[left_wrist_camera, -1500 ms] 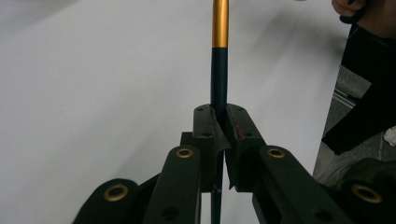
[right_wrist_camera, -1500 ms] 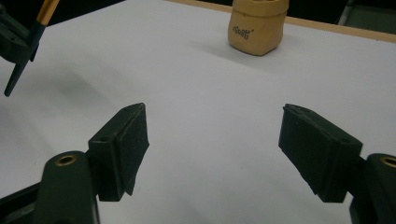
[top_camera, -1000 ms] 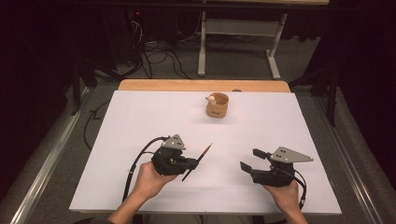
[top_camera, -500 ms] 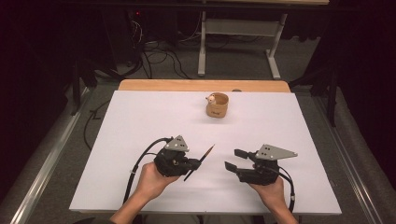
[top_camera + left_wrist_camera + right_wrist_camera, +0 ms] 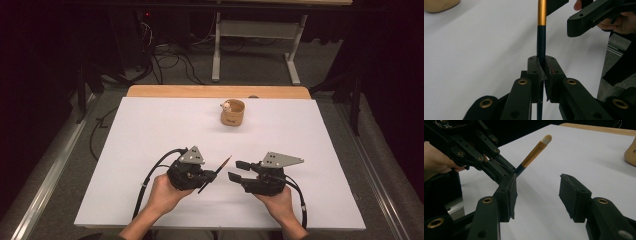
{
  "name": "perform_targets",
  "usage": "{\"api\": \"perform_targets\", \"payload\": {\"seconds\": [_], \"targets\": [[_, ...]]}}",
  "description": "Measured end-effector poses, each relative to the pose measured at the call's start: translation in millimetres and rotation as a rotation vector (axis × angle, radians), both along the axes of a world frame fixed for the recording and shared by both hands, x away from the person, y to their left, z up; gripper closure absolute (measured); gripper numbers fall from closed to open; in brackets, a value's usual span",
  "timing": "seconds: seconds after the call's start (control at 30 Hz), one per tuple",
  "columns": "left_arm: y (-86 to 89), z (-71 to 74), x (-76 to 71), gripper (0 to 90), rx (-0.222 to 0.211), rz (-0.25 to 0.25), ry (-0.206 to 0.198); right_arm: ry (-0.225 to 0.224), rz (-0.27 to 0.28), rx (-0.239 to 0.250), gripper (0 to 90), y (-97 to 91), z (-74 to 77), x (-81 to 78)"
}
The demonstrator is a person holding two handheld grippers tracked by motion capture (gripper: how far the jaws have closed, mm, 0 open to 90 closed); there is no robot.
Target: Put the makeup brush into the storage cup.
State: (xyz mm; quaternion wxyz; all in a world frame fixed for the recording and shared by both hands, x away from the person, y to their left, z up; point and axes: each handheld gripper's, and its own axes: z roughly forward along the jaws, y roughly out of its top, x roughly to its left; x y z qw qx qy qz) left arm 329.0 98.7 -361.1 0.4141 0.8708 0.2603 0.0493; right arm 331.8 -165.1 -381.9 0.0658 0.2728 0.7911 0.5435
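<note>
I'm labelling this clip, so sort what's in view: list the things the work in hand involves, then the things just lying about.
In the job:
- slim dark-handled brush with gold ferrule and pale tip, clamped in the left gripper
- right gripper, jaws apart and just closing, nothing between them, beside the brush

Lying about:
- small tan wooden cup at the far side
- white table top
- cables on the floor

High cam looks down/fwd on table; gripper cams close, low; both share brush.
</note>
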Motion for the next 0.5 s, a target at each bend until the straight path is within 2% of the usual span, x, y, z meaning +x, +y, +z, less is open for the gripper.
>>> {"api": "perform_targets", "payload": {"seconds": [0.27, 0.5], "targets": [[-5.1, -1.8, -1.3, 83.3, 0.013, -0.015, -0.008, 0.019, 0.022, 0.027, 55.7, 0.5, 1.1, 2.2], [-8.3, -1.6, -2.3, 83.3, 0.016, -0.022, -0.015, 0.025, 0.035, 0.030, 58.3, 4.9, 1.8, 2.4]]}}
